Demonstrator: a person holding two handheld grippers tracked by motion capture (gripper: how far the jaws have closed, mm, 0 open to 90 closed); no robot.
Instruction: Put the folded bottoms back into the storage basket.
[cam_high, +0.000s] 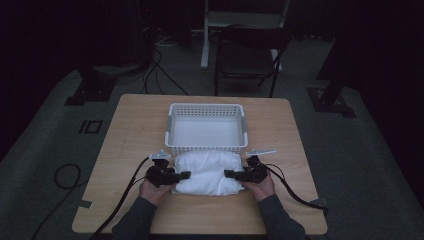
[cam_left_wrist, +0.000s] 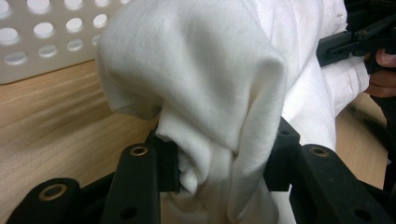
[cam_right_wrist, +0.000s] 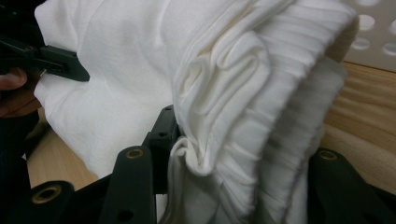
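Observation:
A folded white cloth (cam_high: 207, 175) lies bundled on the wooden table (cam_high: 135, 130), just in front of a white perforated basket (cam_high: 206, 106). My left gripper (cam_high: 182, 175) is shut on the cloth's left end, and my right gripper (cam_high: 231, 174) is shut on its right end. In the left gripper view the black jaws of the left gripper (cam_left_wrist: 224, 154) pinch a thick fold of cloth (cam_left_wrist: 201, 70), with the right gripper (cam_left_wrist: 345, 44) farther off. In the right gripper view the right gripper (cam_right_wrist: 238, 140) clamps several bunched layers of cloth (cam_right_wrist: 233, 70).
The basket stands empty behind the cloth; its holed wall (cam_left_wrist: 42, 37) is close to the left jaws and also beside the right ones (cam_right_wrist: 373, 32). Cables trail from both grippers toward the table's front edge. A dark chair (cam_high: 247, 57) stands beyond the table.

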